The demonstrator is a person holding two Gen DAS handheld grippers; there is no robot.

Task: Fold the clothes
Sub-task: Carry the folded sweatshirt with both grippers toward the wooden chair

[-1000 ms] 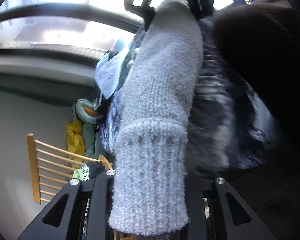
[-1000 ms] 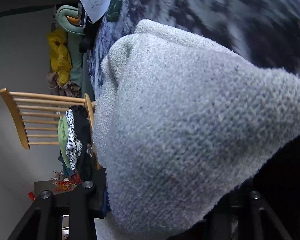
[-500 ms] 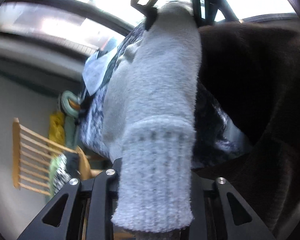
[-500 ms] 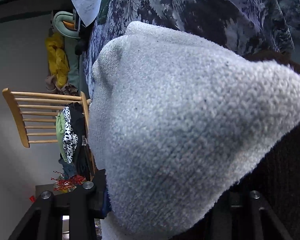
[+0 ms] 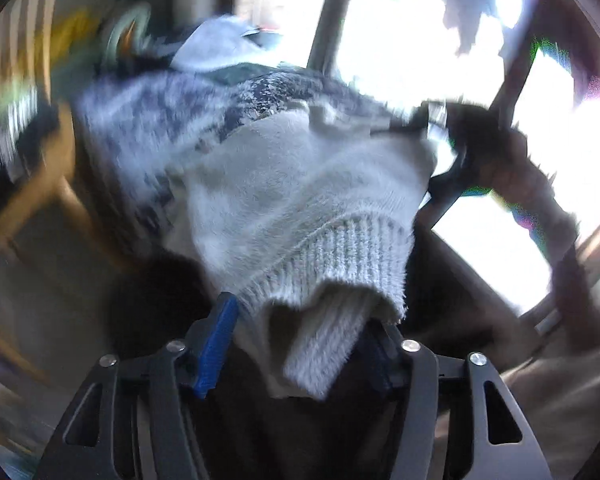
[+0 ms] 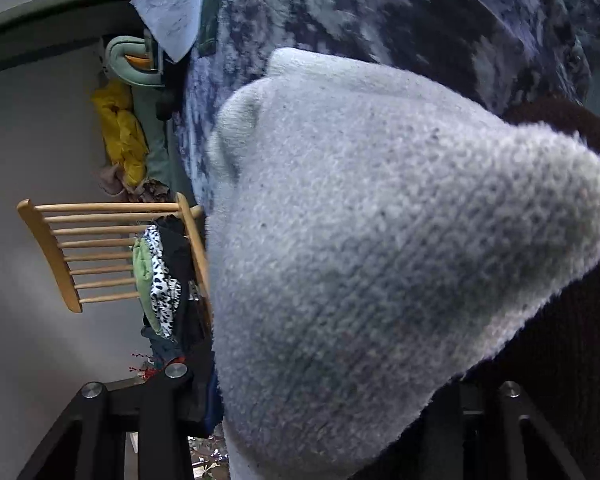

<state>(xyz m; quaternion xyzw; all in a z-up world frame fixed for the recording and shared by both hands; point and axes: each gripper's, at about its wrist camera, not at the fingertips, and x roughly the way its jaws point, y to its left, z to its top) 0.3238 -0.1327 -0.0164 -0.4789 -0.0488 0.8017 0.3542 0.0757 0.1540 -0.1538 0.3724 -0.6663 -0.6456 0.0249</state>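
Note:
A grey knit sweater (image 5: pixel 300 184) lies over a blue-and-white patterned cloth (image 5: pixel 148 120). Its ribbed cuff (image 5: pixel 340 252) hangs loosely between the jaws of my left gripper (image 5: pixel 296 340), which are opening; the blue pad (image 5: pixel 216 340) stands bare beside the knit. The view is motion-blurred. At the sweater's far end a person's hand (image 5: pixel 520 176) holds the other gripper. In the right wrist view the sweater (image 6: pixel 380 240) bulges out from my right gripper (image 6: pixel 332 400), which is shut on it; the fingertips are hidden under the knit.
A wooden chair (image 6: pixel 100 248) heaped with clothes (image 6: pixel 160 280) stands by the grey wall, with a yellow cloth (image 6: pixel 120 132) beyond it. Dark brown fabric (image 6: pixel 572 360) lies to the right of the sweater. Bright windows (image 5: pixel 400 40) are behind.
My left gripper has rolled sharply and swung away, and its jaws have parted, so the cuff it clamped now hangs loose. The right gripper has shifted only slightly, still gripping the sweater.

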